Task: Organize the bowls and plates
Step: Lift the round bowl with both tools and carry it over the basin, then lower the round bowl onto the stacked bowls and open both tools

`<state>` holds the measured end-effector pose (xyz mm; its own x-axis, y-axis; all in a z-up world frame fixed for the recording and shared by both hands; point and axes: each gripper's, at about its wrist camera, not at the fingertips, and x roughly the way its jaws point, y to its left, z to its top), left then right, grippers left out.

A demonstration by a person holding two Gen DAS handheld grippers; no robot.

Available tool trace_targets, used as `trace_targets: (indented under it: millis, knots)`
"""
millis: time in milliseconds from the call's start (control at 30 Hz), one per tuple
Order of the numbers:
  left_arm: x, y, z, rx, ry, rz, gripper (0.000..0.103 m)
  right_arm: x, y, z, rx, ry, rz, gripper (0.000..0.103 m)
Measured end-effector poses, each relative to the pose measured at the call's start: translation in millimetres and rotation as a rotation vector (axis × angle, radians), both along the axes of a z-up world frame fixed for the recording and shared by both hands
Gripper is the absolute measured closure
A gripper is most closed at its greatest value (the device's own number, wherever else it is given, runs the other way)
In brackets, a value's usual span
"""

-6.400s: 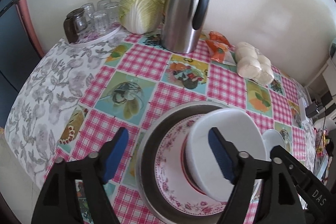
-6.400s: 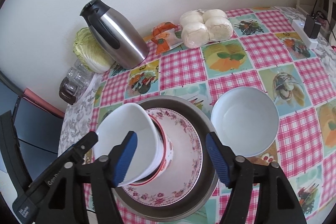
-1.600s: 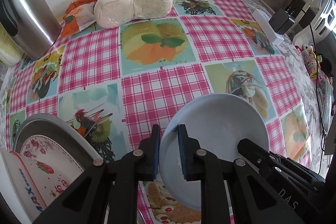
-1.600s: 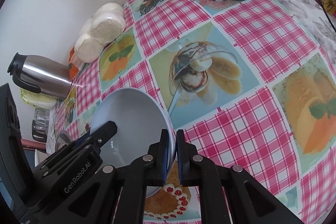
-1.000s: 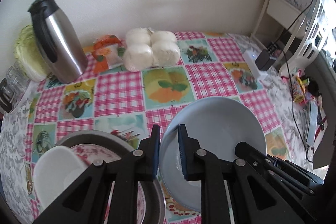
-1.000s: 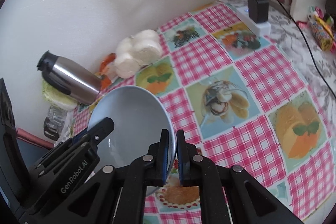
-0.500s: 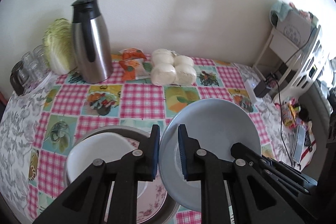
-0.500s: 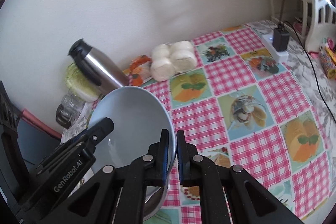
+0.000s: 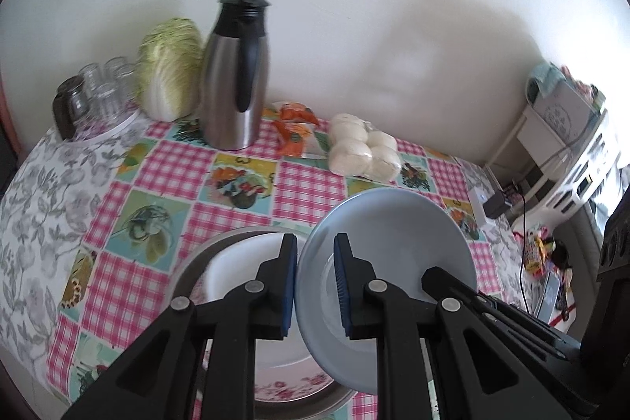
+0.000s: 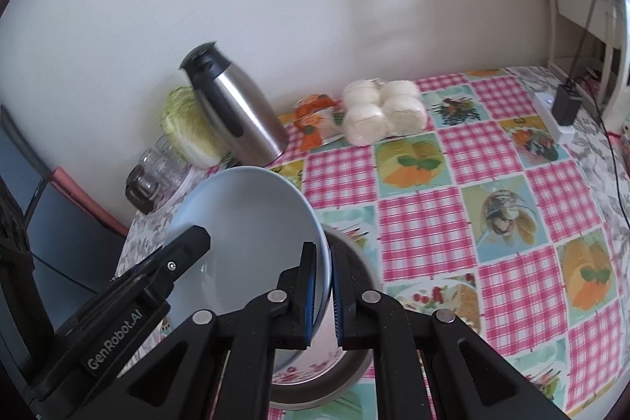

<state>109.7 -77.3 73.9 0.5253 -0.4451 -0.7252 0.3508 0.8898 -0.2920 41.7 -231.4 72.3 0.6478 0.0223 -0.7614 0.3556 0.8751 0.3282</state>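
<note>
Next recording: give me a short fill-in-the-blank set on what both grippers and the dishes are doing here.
1. The left gripper and the right gripper both pinch the rim of the pale blue ____.
2. Beneath it, a white bowl sits on the ____-patterned plate.
3. The steel jug stands ____.

Missing words: bowl; flower; upright

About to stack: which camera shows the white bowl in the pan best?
Left wrist: the white bowl shows beside the left gripper, under the blue bowl. In the right wrist view the blue bowl hides it.

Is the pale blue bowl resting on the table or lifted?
Lifted: the pale blue bowl hangs tilted between left gripper and right gripper, both clamping its rim.
</note>
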Motion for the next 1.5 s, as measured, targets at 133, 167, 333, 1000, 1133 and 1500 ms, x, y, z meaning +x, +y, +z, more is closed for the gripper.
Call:
trace_targets:
  millis: [133, 167, 333, 1000, 1133, 1500]
  knots:
    - [6, 20, -2, -0.026, 0.016, 0.034, 0.085, 8, 19, -3, -0.003, 0.008, 0.033, 0.094]
    - [7, 25, -2, -0.032, 0.02, 0.041, 0.085, 10, 23, -4, -0.004, 0.009, 0.041, 0.094]
    - [13, 47, -4, -0.057, 0.036, 0.078, 0.085, 19, 42, -8, -0.014, 0.016, 0.073, 0.094]
    - [32, 52, -39, -0.066, 0.136, 0.09, 0.085, 40, 51, -37, -0.032, 0.094, 0.085, 0.094]
    - [34, 47, -44, -0.042, 0.14, 0.091, 0.085, 44, 49, -46, -0.035, 0.111, 0.083, 0.092]
    - [38, 47, -56, -0.056, 0.178, 0.101, 0.085, 48, 43, -54, -0.044, 0.084, 0.082, 0.087]
